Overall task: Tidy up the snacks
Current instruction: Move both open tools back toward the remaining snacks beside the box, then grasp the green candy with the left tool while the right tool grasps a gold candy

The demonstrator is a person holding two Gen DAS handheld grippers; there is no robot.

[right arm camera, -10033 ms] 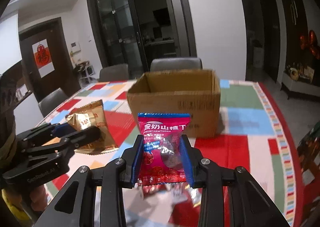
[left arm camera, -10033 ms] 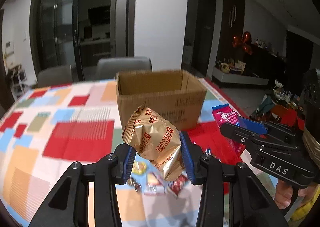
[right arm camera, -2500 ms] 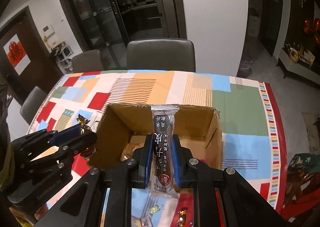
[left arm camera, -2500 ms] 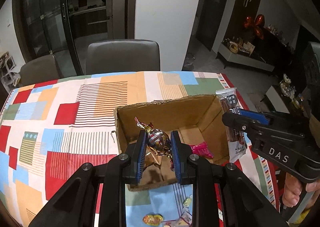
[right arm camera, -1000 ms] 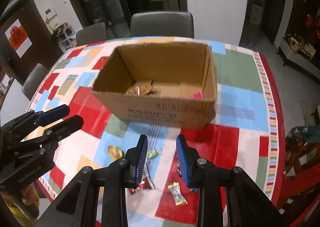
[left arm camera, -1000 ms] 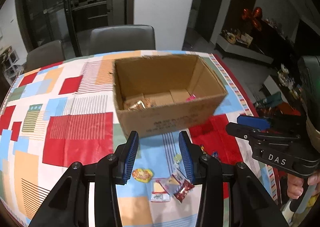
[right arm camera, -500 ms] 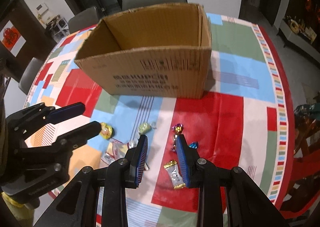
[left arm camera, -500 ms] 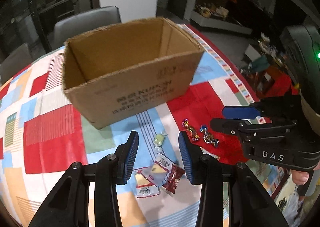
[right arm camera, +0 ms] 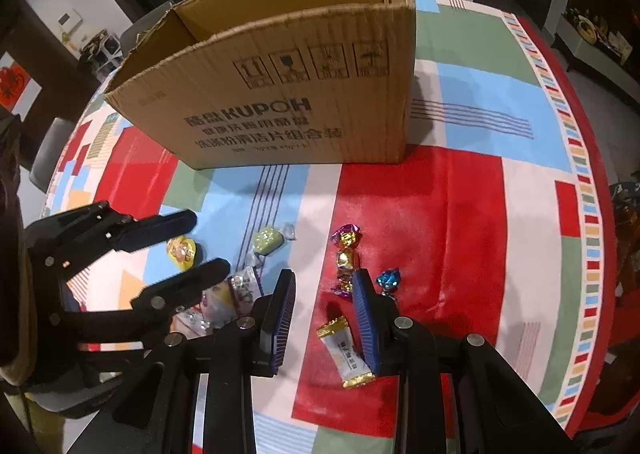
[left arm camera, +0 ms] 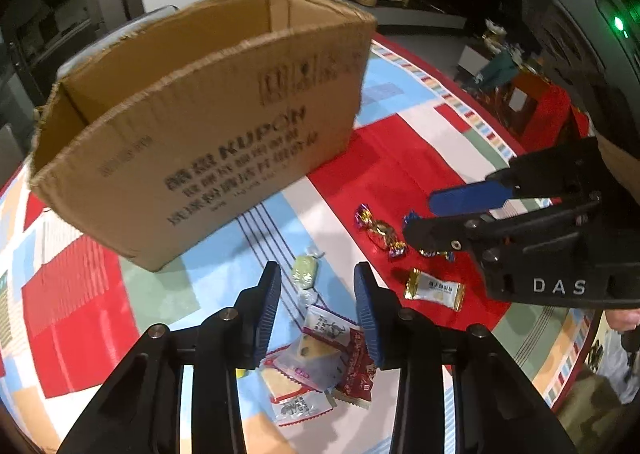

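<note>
the open brown cardboard box (right arm camera: pixel 280 94) stood at twelve o'clock on the table (right arm camera: pixel 460 214) under a patchwork red, blue and green cloth. the left tool (left arm camera: pixel 316 290), its jaws closing with nothing pressed between them, hung over a pile of red-and-white snack packets (left arm camera: pixel 320 358). the right tool (right arm camera: pixel 324 302) stood apart and empty above a white, gold-ended wrapped candy (right arm camera: pixel 348 354), with foil-wrapped sweets (right arm camera: pixel 346 254) just beyond at twelve o'clock.
</note>
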